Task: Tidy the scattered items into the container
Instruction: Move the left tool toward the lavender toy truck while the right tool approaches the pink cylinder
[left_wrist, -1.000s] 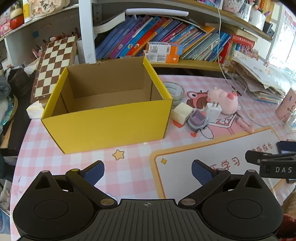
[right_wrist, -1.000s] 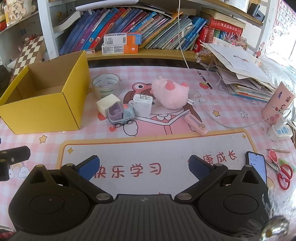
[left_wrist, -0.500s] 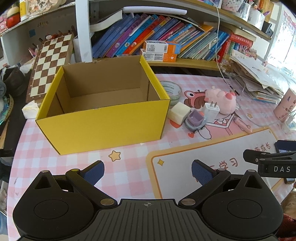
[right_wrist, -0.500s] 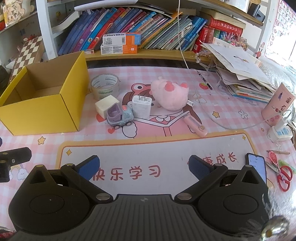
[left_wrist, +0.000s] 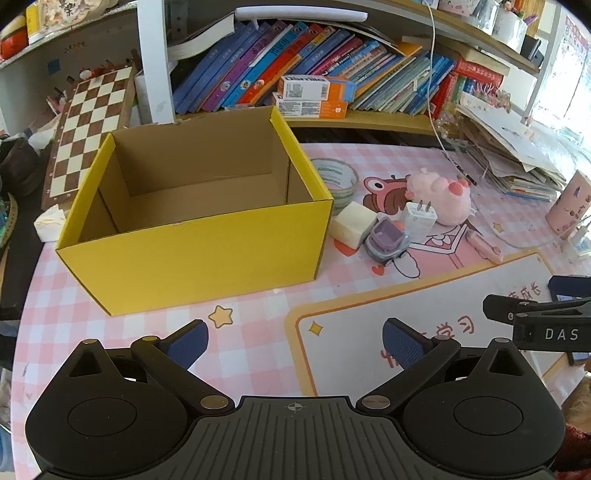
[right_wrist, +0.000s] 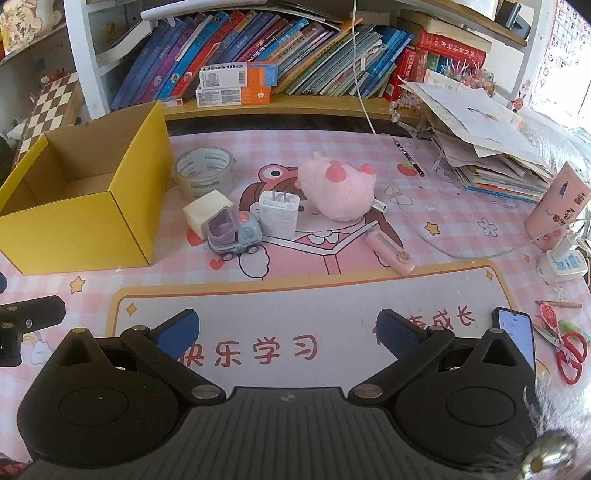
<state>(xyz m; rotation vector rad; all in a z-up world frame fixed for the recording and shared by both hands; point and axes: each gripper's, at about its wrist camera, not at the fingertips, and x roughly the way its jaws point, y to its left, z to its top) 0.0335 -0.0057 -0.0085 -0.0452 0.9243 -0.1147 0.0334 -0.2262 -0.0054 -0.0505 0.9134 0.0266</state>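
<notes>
An empty yellow cardboard box (left_wrist: 192, 247) (right_wrist: 74, 229) stands open on the pink mat. Right of it lie a tape roll (right_wrist: 204, 170), a cream block (right_wrist: 207, 212), a small toy truck (right_wrist: 233, 236), a white charger (right_wrist: 279, 214), a pink plush (right_wrist: 338, 188) and a pink cutter (right_wrist: 389, 249). The same items show in the left wrist view, with the truck (left_wrist: 388, 242) and the plush (left_wrist: 439, 197). My left gripper (left_wrist: 293, 345) is open and empty in front of the box. My right gripper (right_wrist: 288, 334) is open and empty, short of the items.
A shelf of books (right_wrist: 258, 48) runs along the back. A paper pile (right_wrist: 487, 147) sits at the right. A pink cup (right_wrist: 557, 206), a phone (right_wrist: 515, 336) and red scissors (right_wrist: 570, 354) lie at the right. A chessboard (left_wrist: 88, 122) leans at the left.
Both grippers have drifted slightly forward and to the left over the mat. Both stay open and empty. No item has moved.
</notes>
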